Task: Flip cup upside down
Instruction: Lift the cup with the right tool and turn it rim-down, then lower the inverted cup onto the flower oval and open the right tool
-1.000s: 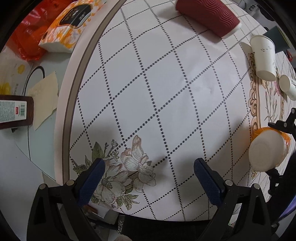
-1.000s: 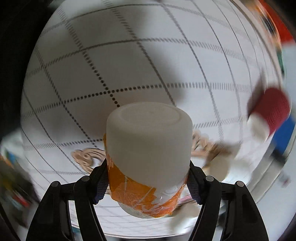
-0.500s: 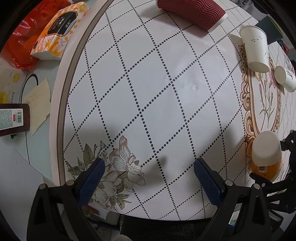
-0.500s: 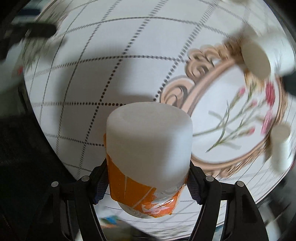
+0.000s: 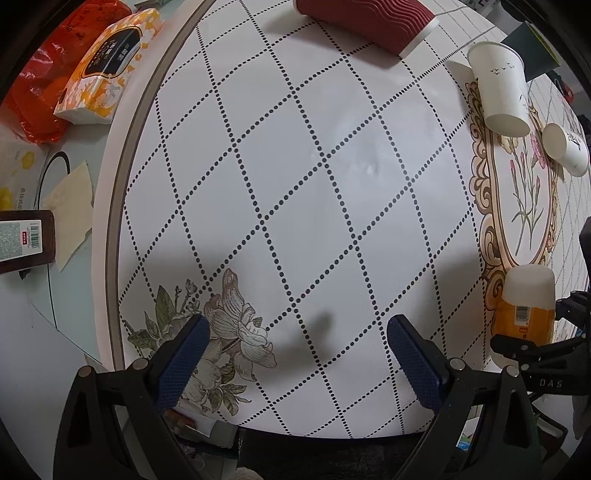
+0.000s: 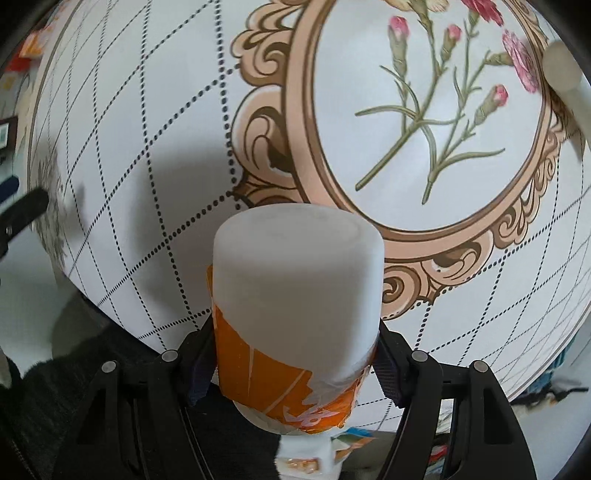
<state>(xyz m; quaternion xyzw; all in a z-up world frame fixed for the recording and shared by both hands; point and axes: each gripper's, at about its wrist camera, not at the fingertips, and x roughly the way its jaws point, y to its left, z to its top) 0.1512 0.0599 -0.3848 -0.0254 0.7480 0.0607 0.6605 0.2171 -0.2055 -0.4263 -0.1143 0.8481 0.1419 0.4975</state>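
At nine o'clock of my left view a dark bottle (image 5: 26, 242) with a barcode label lay off the cloth, with a folded paper (image 5: 70, 212) just beside it. Up at ten to eleven o'clock sat a red bag (image 5: 35, 99) and a tissue pack (image 5: 107, 68) touching it, both outside the brown edge of the tablecloth (image 5: 295, 184). My left gripper (image 5: 297, 363) hung over the flower print at six o'clock, jaws spread wide with nothing between them, only bare cloth and my shadow. At twelve o'clock a ribbed red cup (image 5: 365, 22) lay on its side. Toward two o'clock a white cup (image 5: 498, 86) lay tipped over, and a smaller white cup (image 5: 565, 149) lay near it at three o'clock, by the carnation frame.

At four o'clock of that view my right gripper (image 5: 528, 332) showed, holding the cup (image 5: 526, 308) with its white bottom up, at the lower corner of the frame. I could not tell whether its rim touched the cloth.

In my right view the cup (image 6: 295, 306) filled six o'clock, white base toward the camera, orange label nearer me. My right gripper (image 6: 295, 360) had its pads (image 6: 199, 373) pressed to both sides of the label, closed as far as the cup allowed. The small white cup (image 6: 565, 77) blurred at two o'clock.
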